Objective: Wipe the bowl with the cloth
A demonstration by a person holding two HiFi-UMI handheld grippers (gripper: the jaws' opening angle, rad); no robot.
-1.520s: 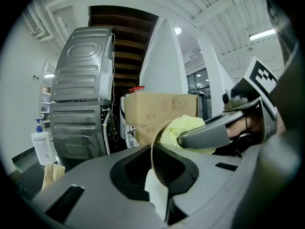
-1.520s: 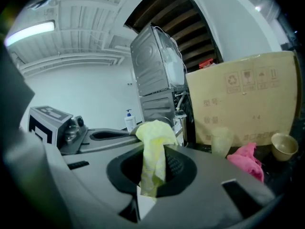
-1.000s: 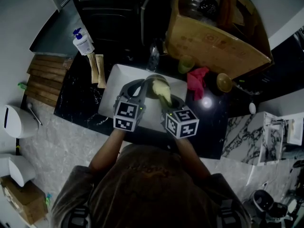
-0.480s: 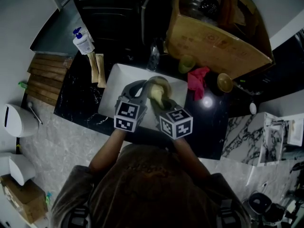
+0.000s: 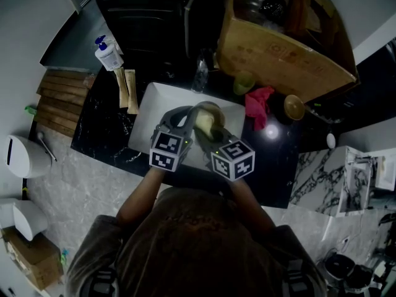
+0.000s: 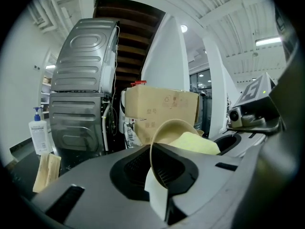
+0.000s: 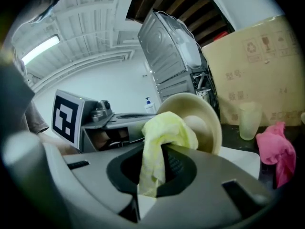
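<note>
A tan bowl (image 5: 209,109) is held on edge above the white mat (image 5: 148,107). My left gripper (image 5: 185,117) is shut on the rim of the bowl (image 6: 170,128); in the left gripper view the rim runs down between the jaws. My right gripper (image 5: 207,129) is shut on a yellow cloth (image 7: 164,130). The cloth (image 5: 204,122) is pressed into the open face of the bowl (image 7: 202,118). In the left gripper view the cloth (image 6: 193,143) shows just past the rim.
A big cardboard box (image 5: 281,39) stands behind. Next to it sit a green cup (image 5: 242,82), a pink rag (image 5: 258,104) and another small bowl (image 5: 292,107). A soap bottle (image 5: 108,54) and wooden boards (image 5: 59,101) lie at the left.
My right gripper has slid left with the cloth, from the bowl's right side into its face. The left gripper and bowl have hardly moved.
</note>
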